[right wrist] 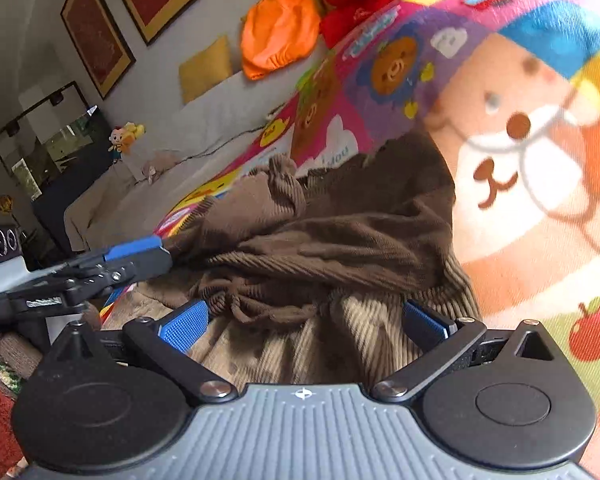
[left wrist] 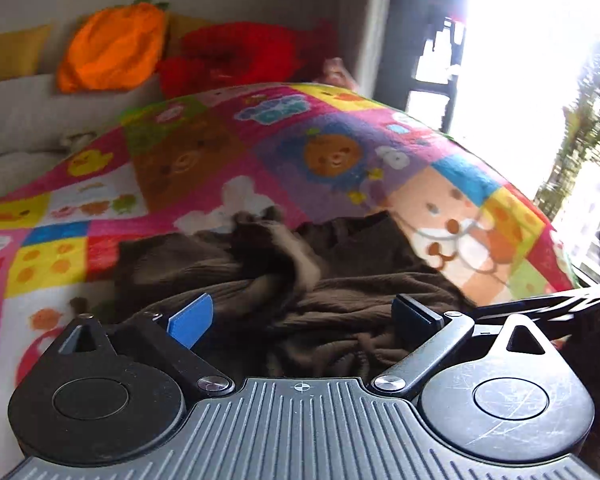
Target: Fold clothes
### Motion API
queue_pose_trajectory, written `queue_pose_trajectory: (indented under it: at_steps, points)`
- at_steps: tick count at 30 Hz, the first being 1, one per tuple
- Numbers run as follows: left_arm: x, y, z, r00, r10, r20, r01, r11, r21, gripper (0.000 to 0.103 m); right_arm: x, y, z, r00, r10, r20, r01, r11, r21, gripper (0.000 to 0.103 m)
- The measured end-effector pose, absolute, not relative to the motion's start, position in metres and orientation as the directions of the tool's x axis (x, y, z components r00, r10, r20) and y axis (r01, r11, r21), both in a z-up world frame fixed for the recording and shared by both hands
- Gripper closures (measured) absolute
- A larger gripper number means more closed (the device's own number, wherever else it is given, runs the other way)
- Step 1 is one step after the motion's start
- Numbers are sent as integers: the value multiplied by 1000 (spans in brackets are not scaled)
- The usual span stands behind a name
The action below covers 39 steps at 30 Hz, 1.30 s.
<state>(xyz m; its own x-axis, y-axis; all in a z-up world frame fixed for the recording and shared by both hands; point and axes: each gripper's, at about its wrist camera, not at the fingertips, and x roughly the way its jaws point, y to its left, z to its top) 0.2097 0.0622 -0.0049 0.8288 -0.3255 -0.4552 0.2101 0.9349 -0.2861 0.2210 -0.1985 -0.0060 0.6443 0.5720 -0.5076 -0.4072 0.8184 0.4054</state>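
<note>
Here, with both the left gripper [left wrist: 302,316] and right gripper [right wrist: 304,322] spread and empty, the crumpled brown garment [left wrist: 340,280] is best gripped at a near edge and pulled flat.

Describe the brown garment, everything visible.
The brown garment is a ribbed, corduroy-like knit, dark brown outside with a paler tan face showing where it is turned over near the right tongs. It lies crumpled and unfolded in a loose heap with twisted bunches on the colourful cartoon-print blanket. Both the left tongs and the right stand open just over it; no pad visibly presses on the cloth.
</note>
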Motion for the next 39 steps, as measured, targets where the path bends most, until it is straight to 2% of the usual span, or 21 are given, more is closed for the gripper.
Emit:
queue_pose_trajectory:
  at_steps: [3, 6, 8, 10, 12, 13, 16, 18, 20, 21, 22, 25, 27, 30, 33, 35, 37, 39]
  points:
    - [209, 97, -20, 847, -253, -468, 69, 925, -375, 3, 225, -186, 19, 700, 545, -462, -426, 838, 342, 0]
    - [207, 112, -25, 861, -269, -431, 50, 889, -456, 2, 246, -155, 33, 737, 493, -462, -433, 870, 236, 0]
    - [206, 109, -24, 866, -261, -427, 57, 899, -434, 2, 263, -130, 38, 755, 460, -467, -438, 884, 162, 0]
    - [206, 105, -23, 869, -257, -423, 69, 909, -411, 0, 281, -103, 37, 764, 440, -471, -445, 889, 110, 6]
    - [206, 104, -23, 870, -260, -420, 74, 909, -410, 0, 301, -81, 32, 755, 436, -490, -445, 889, 104, 19]
    - [206, 105, -24, 870, -263, -418, 73, 906, -418, 0, 310, -72, 27, 750, 426, -505, -433, 894, 112, 21]
    - [204, 107, -25, 871, -273, -409, 75, 895, -439, 0, 332, -51, 11, 720, 420, -552, -422, 897, 132, 34]
    - [202, 107, -26, 872, -274, -406, 78, 895, -439, 0, 339, -44, -1, 669, 441, -598, -447, 882, 151, 59]
    - [202, 107, -26, 873, -278, -402, 82, 893, -442, 0, 336, -44, -4, 652, 446, -613, -461, 875, 147, 74]
    - [201, 108, -26, 873, -282, -397, 85, 891, -446, 0, 330, -49, 3, 674, 451, -585, -466, 874, 137, 82]
    - [201, 109, -26, 874, -286, -392, 89, 888, -451, 0, 323, -53, 9, 695, 455, -557, -471, 873, 127, 83]
    - [199, 111, -26, 876, -305, -373, 107, 878, -466, 0, 299, -79, 37, 768, 460, -446, -469, 878, 97, 84]
    - [196, 109, -25, 876, -320, -360, 130, 877, -463, 0, 283, -101, 46, 785, 456, -419, -469, 880, 78, 84]
    - [194, 104, -24, 877, -325, -355, 148, 884, -443, 0, 266, -133, 35, 776, 399, -488, -429, 902, 55, 83]
    - [195, 104, -24, 870, -343, -355, 164, 879, -447, 0, 255, -157, 10, 764, 298, -572, -365, 931, -2, 74]
    - [195, 102, -24, 865, -351, -359, 173, 879, -444, 0, 253, -175, 1, 749, 286, -598, -320, 946, 52, 74]
    - [195, 99, -24, 854, -371, -366, 194, 878, -437, 0, 258, -187, 5, 740, 348, -576, -294, 937, 188, 66]
    - [195, 94, -24, 838, -394, -377, 219, 876, -429, 0, 263, -198, 10, 733, 406, -545, -268, 910, 317, 51]
